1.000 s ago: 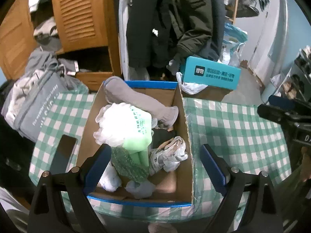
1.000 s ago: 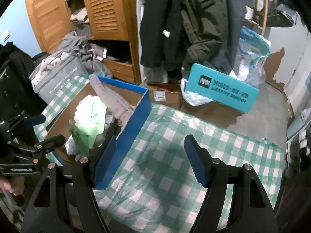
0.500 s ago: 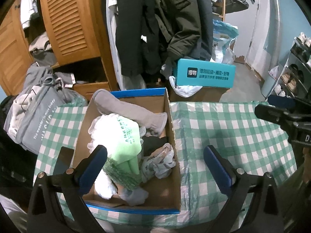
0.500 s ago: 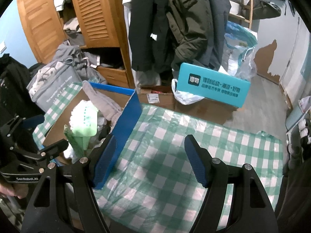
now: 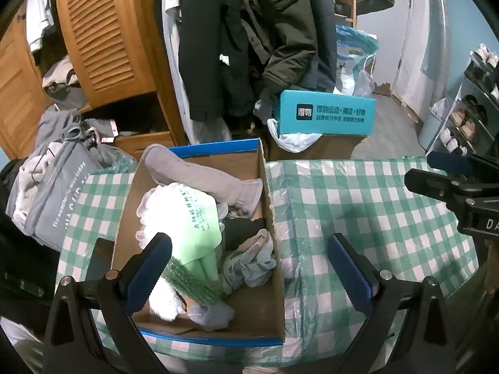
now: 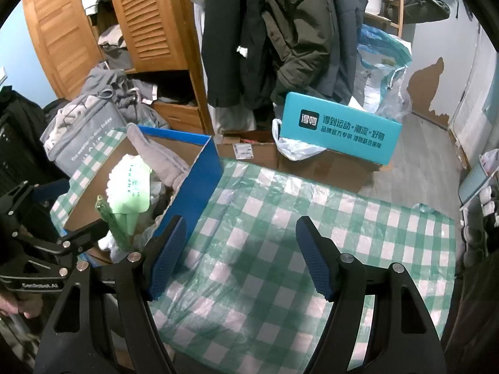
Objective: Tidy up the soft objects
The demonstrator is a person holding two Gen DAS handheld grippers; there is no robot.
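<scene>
A blue-edged cardboard box [image 5: 272, 218] stands on the green checked table [image 5: 358, 205]. It holds soft things: a grey sock [image 5: 202, 174], a light green plastic bag [image 5: 193, 215], green mesh [image 5: 190, 280] and crumpled white wraps [image 5: 249, 265]. My left gripper [image 5: 249, 268] hangs open and empty above the box's near end. My right gripper [image 6: 241, 255] is open and empty over bare tablecloth, just right of the box [image 6: 199, 184]. The right gripper also shows at the right edge of the left wrist view [image 5: 452, 187].
A teal box [image 5: 326, 113] sits on a brown carton behind the table. Hanging coats [image 5: 249, 40] and a wooden louvred wardrobe [image 5: 103, 37] stand behind. A grey bag of clothes [image 5: 53, 199] lies at the table's left. Shoe shelves [image 5: 467, 115] are at the right.
Both grippers have risen and drawn back from the box, so the box and table look smaller and lower. Both stay open. The things in the box have not moved.
</scene>
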